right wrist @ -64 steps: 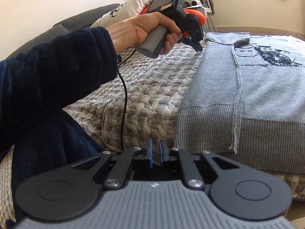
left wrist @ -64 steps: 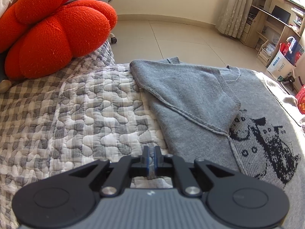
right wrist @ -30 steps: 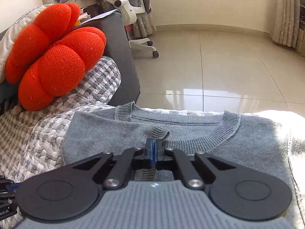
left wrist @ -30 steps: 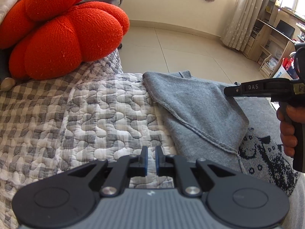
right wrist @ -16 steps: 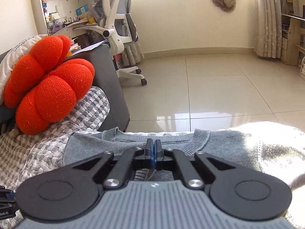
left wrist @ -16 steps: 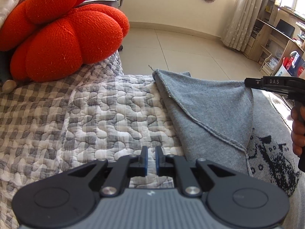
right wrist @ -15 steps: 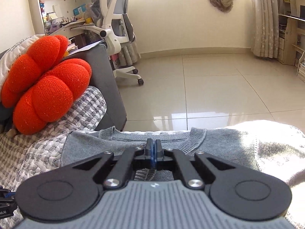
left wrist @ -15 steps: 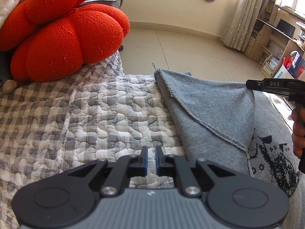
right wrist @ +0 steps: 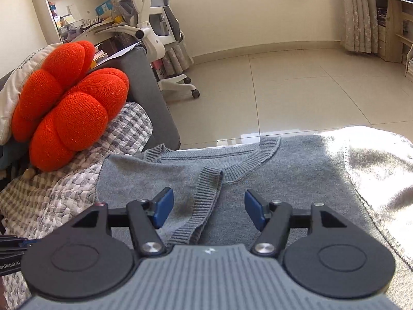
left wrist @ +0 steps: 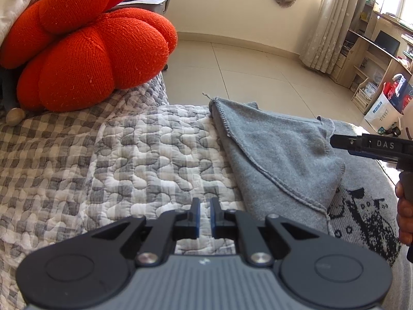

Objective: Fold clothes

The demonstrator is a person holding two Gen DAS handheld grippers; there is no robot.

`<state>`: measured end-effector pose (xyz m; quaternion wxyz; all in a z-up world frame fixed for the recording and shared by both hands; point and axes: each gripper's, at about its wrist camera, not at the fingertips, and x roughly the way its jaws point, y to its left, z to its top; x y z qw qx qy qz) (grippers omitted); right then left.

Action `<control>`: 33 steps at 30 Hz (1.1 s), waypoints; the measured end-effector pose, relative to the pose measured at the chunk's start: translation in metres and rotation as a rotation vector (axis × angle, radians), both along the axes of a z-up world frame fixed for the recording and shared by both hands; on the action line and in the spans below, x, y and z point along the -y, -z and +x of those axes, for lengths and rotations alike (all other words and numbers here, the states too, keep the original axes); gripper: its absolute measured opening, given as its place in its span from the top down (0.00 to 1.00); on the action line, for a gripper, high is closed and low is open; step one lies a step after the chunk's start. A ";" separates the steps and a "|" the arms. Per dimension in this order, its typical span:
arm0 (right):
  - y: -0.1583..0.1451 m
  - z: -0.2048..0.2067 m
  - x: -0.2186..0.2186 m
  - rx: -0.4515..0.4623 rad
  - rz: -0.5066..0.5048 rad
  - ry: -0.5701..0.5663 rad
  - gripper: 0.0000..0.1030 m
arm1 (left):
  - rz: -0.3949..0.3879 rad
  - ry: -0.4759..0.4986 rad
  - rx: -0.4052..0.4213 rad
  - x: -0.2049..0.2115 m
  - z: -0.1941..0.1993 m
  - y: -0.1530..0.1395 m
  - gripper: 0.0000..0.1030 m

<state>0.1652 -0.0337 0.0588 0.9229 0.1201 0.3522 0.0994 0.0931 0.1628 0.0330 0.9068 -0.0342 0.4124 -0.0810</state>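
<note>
Right wrist view: right gripper (right wrist: 206,208) jaws just opened, sleeve cuff (right wrist: 206,193) dropped between them onto grey sweater (right wrist: 284,186) on the quilt (left wrist: 155,155). Left gripper (left wrist: 204,215) jaws nearly closed, empty. Risk: withdrawing jaws snag the cuff, undoing the fold

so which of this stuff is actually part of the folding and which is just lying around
Part of the job:
- grey sweater, its sleeve folded across the chest
- right claw, just opened, sleeve cuff lying loose between its jaws
- left claw, shut, empty

Just lying about:
- orange cushion
- quilted cover
- office chair
- curtain
</note>
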 end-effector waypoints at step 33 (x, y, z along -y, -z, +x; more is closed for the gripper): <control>-0.010 -0.144 -0.028 -0.136 0.085 -0.180 0.54 | 0.028 0.113 0.028 0.042 -0.010 0.000 0.89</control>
